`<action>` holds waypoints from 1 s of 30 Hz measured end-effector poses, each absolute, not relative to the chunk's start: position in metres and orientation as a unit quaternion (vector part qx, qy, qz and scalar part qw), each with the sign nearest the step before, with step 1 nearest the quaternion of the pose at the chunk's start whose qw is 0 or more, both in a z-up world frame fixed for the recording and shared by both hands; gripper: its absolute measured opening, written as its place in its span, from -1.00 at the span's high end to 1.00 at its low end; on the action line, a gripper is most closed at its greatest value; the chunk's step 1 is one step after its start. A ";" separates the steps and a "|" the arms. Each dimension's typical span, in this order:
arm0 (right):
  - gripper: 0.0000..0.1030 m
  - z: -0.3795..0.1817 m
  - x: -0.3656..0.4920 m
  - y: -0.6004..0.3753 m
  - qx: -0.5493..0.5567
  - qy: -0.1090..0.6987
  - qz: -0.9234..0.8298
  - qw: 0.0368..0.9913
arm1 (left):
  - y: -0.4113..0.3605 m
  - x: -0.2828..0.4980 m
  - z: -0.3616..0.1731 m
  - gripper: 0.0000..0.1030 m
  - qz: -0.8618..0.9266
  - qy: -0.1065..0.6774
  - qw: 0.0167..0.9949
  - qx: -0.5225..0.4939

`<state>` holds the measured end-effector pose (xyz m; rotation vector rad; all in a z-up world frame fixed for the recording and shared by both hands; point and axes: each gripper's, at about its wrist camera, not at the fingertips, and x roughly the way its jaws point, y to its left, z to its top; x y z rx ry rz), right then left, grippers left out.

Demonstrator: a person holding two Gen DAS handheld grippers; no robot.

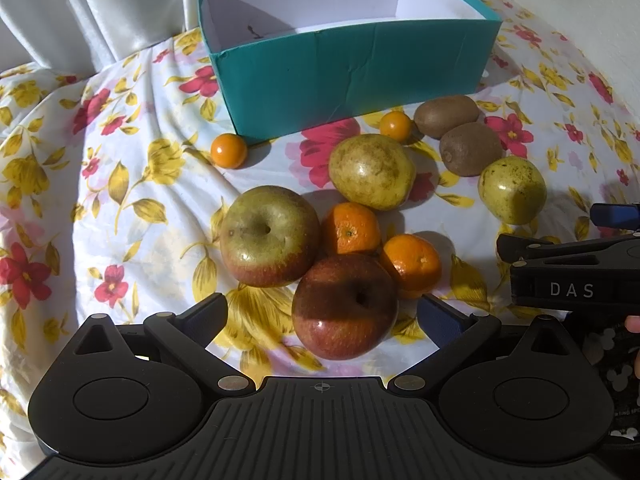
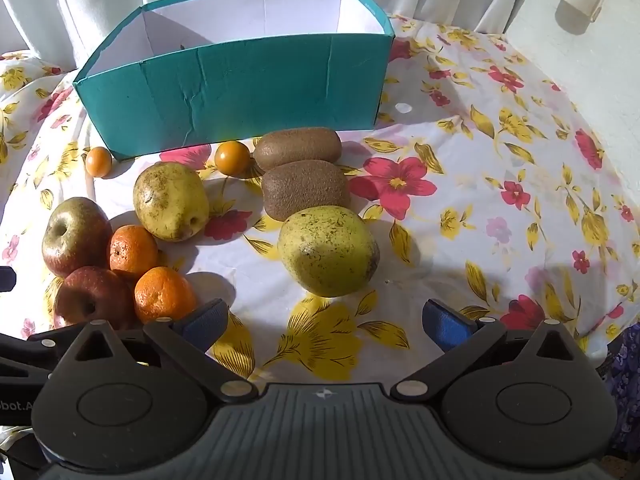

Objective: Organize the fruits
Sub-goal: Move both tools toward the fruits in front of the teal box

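Note:
Fruit lies on a floral cloth in front of a teal box [image 1: 352, 68] [image 2: 240, 84] with a white inside. My left gripper [image 1: 320, 320] stands open above a red apple [image 1: 344, 308], its blue pads apart on either side. Behind that apple lie a greenish apple [image 1: 268, 236] and two mandarins [image 1: 351, 228] [image 1: 412, 264]. My right gripper [image 2: 324, 320] is open too, just short of a yellow-green pear [image 2: 328, 250]. A second pear [image 2: 171, 200], two kiwis [image 2: 298, 148] [image 2: 306, 190] and two small orange berries [image 2: 232, 158] [image 2: 98, 162] lie nearer the box.
White curtains hang behind the box. A pale wall [image 2: 580, 60] runs along the right. The cloth [image 2: 480, 184] is wrinkled and drops off at the left edge. A person's fingertips [image 1: 634, 324] show on the right gripper's handle.

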<state>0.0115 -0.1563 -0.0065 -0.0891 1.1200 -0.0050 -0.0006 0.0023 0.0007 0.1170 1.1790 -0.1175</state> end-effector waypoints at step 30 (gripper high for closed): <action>-1.00 -0.006 0.012 -0.159 -0.040 0.525 0.004 0.850 | 0.000 -0.001 -0.002 -1.00 -0.059 0.558 0.826 0.060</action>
